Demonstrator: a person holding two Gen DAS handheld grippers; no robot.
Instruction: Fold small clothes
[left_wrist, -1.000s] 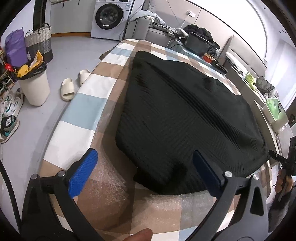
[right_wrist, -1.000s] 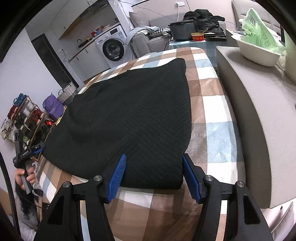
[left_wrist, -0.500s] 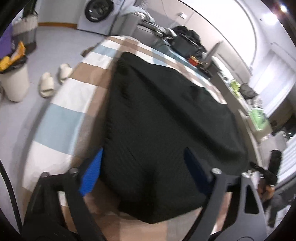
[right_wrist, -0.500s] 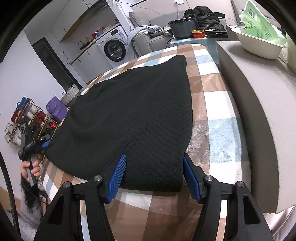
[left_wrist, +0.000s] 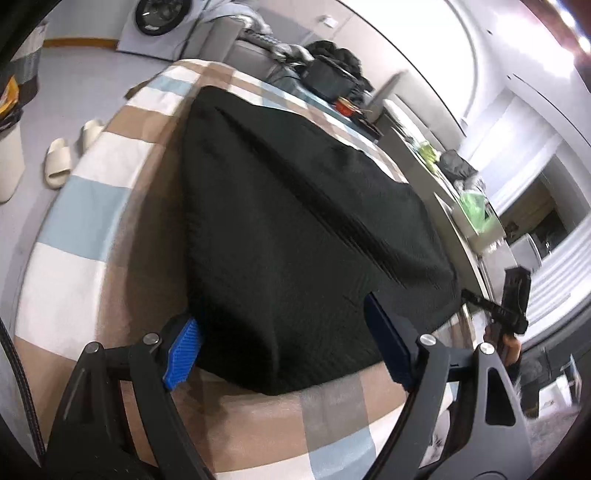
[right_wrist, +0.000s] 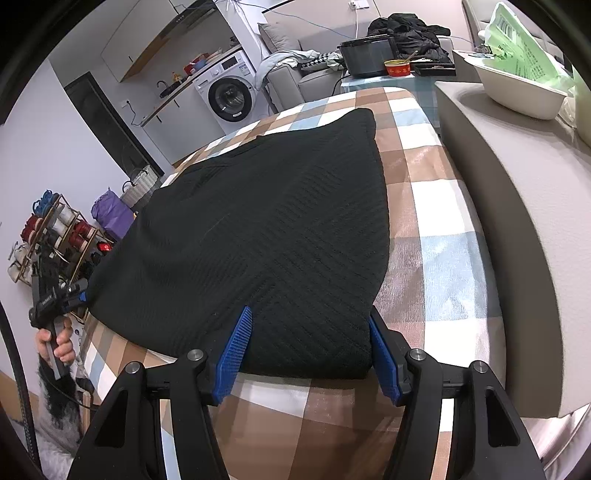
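Even indoor daylight, glare at the left view's upper right, which is motion-blurred; fisheye bending darkens both rims.

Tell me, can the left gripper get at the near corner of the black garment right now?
Probably yes. The left gripper already straddles the black garment's near corner, its jaws having just closed partway, and nothing lies between them but the cloth on the checked cover.

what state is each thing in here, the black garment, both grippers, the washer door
black garment, spread flat on the checked cover
left gripper, open, jaws have just been closing, garment corner between them
right gripper, open, straddling the other near corner
washing machine door, shut
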